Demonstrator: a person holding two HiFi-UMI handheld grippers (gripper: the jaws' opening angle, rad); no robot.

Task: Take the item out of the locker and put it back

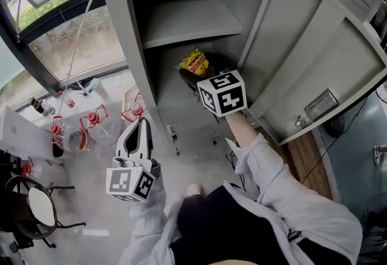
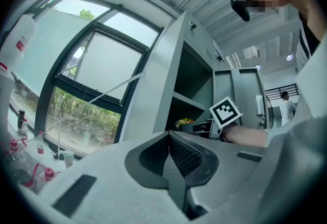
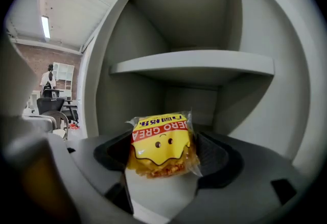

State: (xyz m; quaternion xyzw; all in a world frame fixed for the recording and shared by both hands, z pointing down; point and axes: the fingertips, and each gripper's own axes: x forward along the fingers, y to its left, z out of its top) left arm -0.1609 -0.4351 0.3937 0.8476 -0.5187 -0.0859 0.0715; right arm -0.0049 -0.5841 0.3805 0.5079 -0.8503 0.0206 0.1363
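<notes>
Right gripper [image 3: 163, 159] jaws clamp the yellow snack packet [image 3: 162, 142] by its sides, at the locker [image 1: 121, 28] mouth under the shelf [image 1: 190, 20]. The packet looks light, soft, crinkly and crushable, so a gentle mid-body grip suits it. Left gripper [image 2: 169, 150] jaws are closed and empty.

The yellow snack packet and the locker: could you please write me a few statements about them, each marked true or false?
1. The right gripper has its fingers closed on the yellow snack packet. True.
2. The left gripper holds a bottle. False: its fingers are together on nothing.
3. The locker door is closed. False: it stands wide open.
4. The shelf above the packet is bare. True.
</notes>
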